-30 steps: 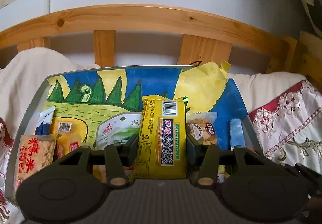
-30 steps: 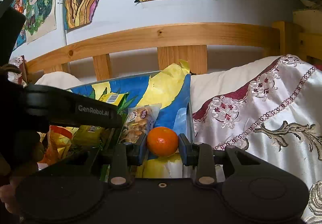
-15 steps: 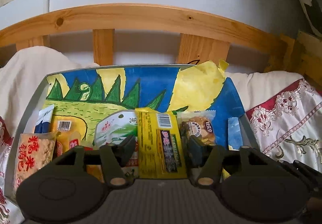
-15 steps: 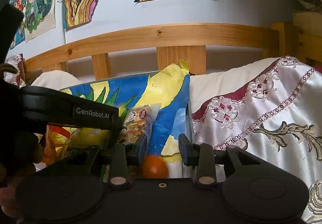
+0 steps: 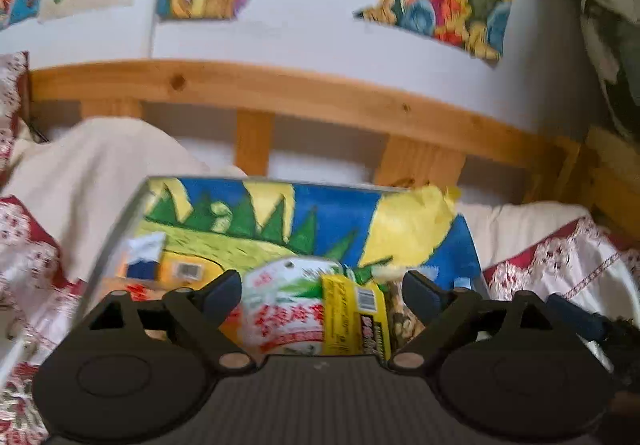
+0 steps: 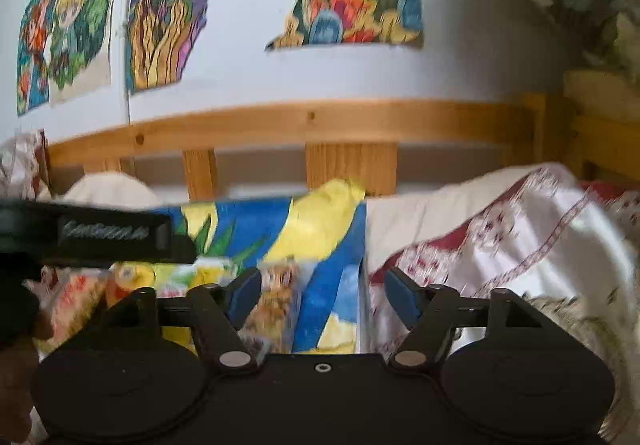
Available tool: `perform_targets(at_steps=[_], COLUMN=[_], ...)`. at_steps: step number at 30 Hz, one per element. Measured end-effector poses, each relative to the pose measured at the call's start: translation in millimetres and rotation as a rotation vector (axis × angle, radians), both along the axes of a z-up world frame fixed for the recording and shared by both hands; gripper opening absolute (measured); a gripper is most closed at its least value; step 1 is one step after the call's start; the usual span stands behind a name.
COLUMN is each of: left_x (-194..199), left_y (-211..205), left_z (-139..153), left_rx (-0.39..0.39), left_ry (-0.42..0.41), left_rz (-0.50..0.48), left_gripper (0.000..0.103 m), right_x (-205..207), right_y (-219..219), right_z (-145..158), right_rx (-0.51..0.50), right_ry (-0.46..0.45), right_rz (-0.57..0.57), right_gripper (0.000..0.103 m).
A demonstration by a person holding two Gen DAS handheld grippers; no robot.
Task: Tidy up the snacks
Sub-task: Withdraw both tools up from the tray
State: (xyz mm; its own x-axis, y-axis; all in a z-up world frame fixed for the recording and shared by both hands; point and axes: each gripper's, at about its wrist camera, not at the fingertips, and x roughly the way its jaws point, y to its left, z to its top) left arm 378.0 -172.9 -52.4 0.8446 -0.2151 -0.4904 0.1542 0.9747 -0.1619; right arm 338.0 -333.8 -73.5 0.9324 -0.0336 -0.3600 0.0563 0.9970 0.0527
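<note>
A tray lined with a painted blue, green and yellow sheet [image 5: 336, 213] holds several snack packets. In the left wrist view a yellow packet [image 5: 354, 319] lies beside a white, green and red packet [image 5: 284, 305], below my left gripper [image 5: 322, 295], which is open and empty. A small blue and white packet [image 5: 142, 259] lies at the tray's left. In the right wrist view my right gripper [image 6: 322, 295] is open and empty above the tray's right edge [image 6: 362, 301], with a clear nut packet [image 6: 276, 297] by its left finger. The orange is hidden. Both views are blurred.
A wooden headboard rail [image 5: 320, 97] runs behind the tray, under a white wall with paintings. White and red patterned bedding [image 6: 500, 241] lies right of the tray, and cream bedding [image 5: 92, 165] to its left. The left gripper's body [image 6: 88, 239] crosses the right wrist view.
My left gripper opened and let go of the yellow packet, which now lies in the tray. My right gripper opened and dropped the orange. Both grippers pulled back and up.
</note>
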Motion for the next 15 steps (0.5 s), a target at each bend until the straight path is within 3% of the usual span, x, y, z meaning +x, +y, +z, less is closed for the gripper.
perform_targets(at_steps=[15], left_x=[-68], left_y=[51], left_z=[51], left_rx=[0.025], left_ry=[-0.104], left_rz=[0.08], left_gripper=[0.102], right_x=[-57], right_y=[26], right_z=[74], right_rx=[-0.022], right_ry=[-0.117], right_rz=[0.02], right_gripper=[0.093])
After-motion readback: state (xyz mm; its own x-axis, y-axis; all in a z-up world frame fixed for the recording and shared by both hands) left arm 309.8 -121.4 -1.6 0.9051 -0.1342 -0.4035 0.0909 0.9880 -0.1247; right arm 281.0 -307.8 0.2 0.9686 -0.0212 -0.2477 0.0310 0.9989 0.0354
